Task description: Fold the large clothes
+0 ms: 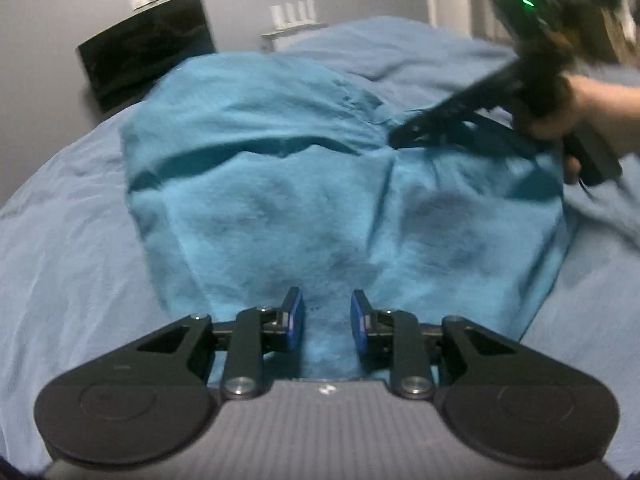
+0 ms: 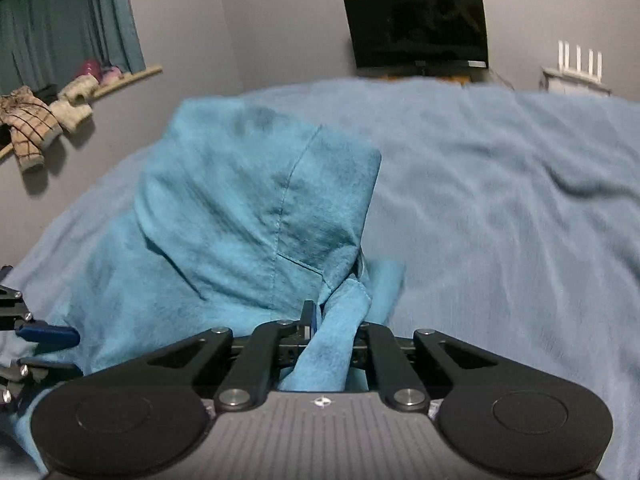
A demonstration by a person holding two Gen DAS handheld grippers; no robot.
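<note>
left gripper (image 1: 326, 316): black two-finger tool with blue pads, nearest in left wrist view; fingers part open, a gap between pads, nothing pinched; teal cloth lies under and past the gap.
right gripper (image 2: 334, 322): same black tool; fingers closed tight on a bunched strip of the garment, cloth spilling back over the gripper body.
garment (image 1: 304, 184): large teal soft-fabric garment, spread rumpled on pale blue bed cover (image 1: 64, 240); one fold ridge runs across its middle; seam and a flap edge show on the raised part.
person's hand (image 1: 576, 112): holds right tool's handle, at the garment's right edge, blurred.
risk, left: open pads sit over flat cloth, not on an edge; closing there likely grabs only the top layer or a pucker, so the fold goes crooked.
risk, right: grip is on a thin twisted strip; a hard pull could slip it out or drag the whole garment sideways instead of folding it.
risk, bed cover: soft and wrinkled beneath; either gripper could catch it along with the garment.
left view only: the garment's full outline, the cross ridge, the right tool from outside, the hand.
right view only: the clamped strip close up, seam detail, the left tool's blue pad at frame edge.
far, right view: dark flat screen (image 2: 418, 28), teal curtain (image 2: 68, 20), beige checked clothes on wooden shelf (image 2: 28, 128).
</note>
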